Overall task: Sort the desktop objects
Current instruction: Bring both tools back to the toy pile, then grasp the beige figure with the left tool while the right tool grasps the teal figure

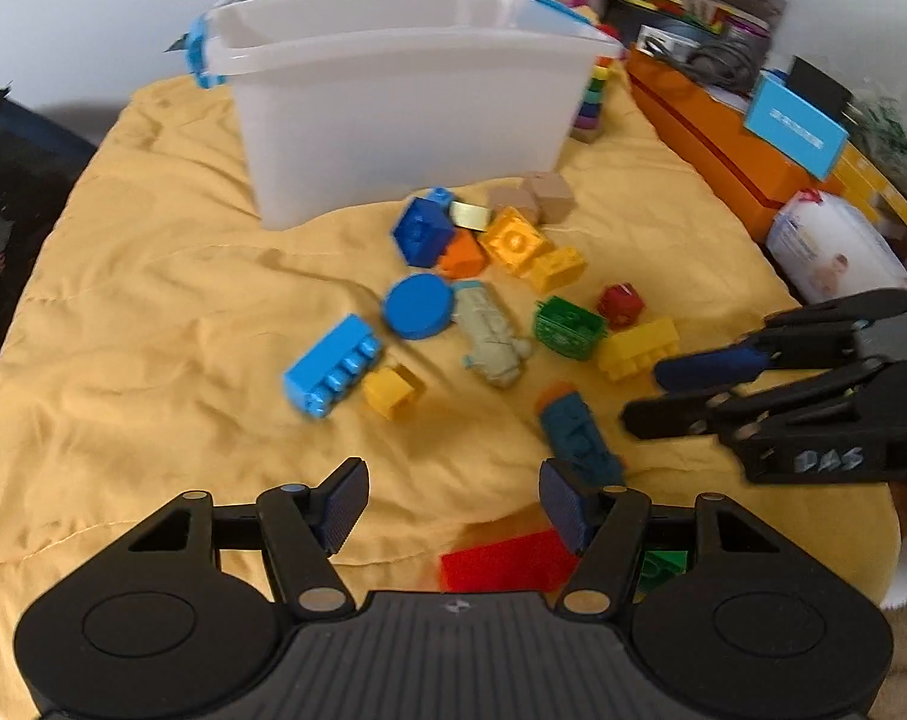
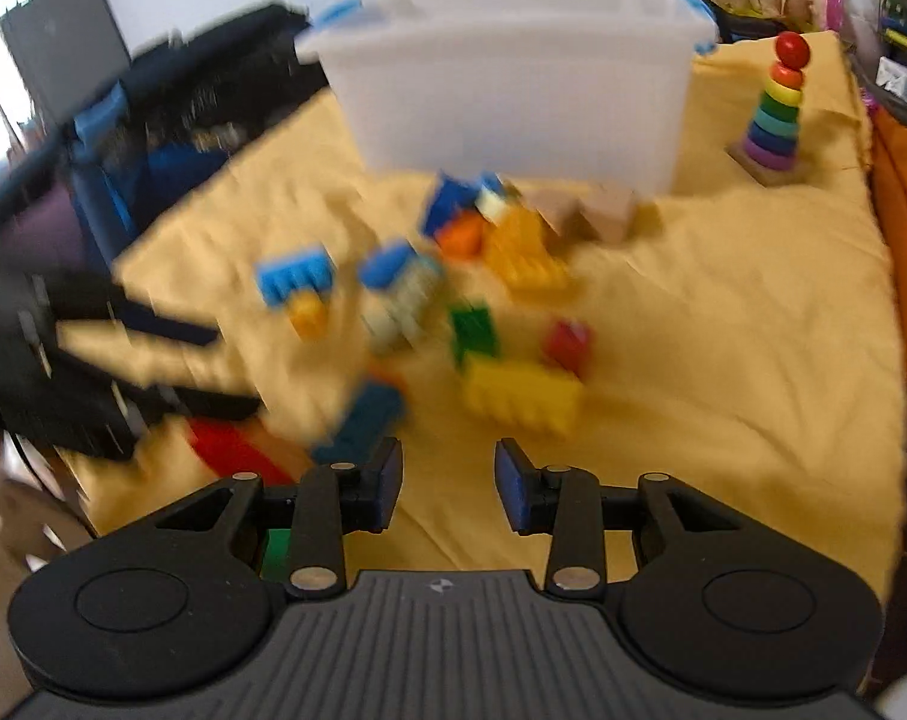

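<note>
Toy bricks lie scattered on a yellow cloth (image 1: pixel 153 300) in front of a white bin (image 1: pixel 405 108) with blue latches. Among them are a long blue brick (image 1: pixel 333 366), a blue disc (image 1: pixel 417 306), a grey-green toy train (image 1: pixel 492 336), a green brick (image 1: pixel 567 327), a dark teal train (image 1: pixel 579 432) and a red brick (image 1: pixel 507 561). My left gripper (image 1: pixel 453 501) hovers open over bare cloth, with the teal train just beyond its right finger. My right gripper (image 2: pixel 450 486) is open and empty, near a yellow brick (image 2: pixel 519 396). The right wrist view is blurred.
A rainbow ring stacker (image 2: pixel 777 114) stands right of the bin. Two wooden blocks (image 1: pixel 549 198) sit by the bin's base. An orange box (image 1: pixel 711 132) and a wipes pack (image 1: pixel 837 246) border the cloth on the right. Dark furniture (image 2: pixel 153 138) lies off the left edge.
</note>
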Demonstrator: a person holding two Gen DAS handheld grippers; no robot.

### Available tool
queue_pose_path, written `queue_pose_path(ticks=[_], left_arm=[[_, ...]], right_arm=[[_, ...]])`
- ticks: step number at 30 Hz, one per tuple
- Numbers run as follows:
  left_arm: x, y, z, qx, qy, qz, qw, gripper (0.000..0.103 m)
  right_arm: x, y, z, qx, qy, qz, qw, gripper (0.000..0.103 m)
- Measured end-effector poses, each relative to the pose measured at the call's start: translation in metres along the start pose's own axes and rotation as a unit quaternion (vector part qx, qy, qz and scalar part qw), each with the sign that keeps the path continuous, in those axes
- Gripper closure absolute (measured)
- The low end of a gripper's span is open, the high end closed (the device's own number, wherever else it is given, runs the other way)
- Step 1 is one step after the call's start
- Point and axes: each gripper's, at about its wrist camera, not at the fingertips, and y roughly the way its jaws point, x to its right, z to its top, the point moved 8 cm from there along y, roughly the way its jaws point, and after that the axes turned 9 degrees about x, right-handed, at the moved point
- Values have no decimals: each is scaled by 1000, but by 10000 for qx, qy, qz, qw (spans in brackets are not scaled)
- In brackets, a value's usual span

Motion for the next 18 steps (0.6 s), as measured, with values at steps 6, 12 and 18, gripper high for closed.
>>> queue_pose_path(ticks=[6, 12, 18], left_arm=[[-7, 5, 8, 1, -274, -24, 9996, 37], [9, 32, 24, -114, -242, -366, 9990, 37], [16, 78, 36, -387, -241, -281, 9986, 42]], right_arm=[[-22, 36, -10, -558, 26, 245, 9981, 65], [-21, 15, -15, -326, -304, -40, 9990, 77], [5, -15, -15, -261, -773, -791, 9935, 77]])
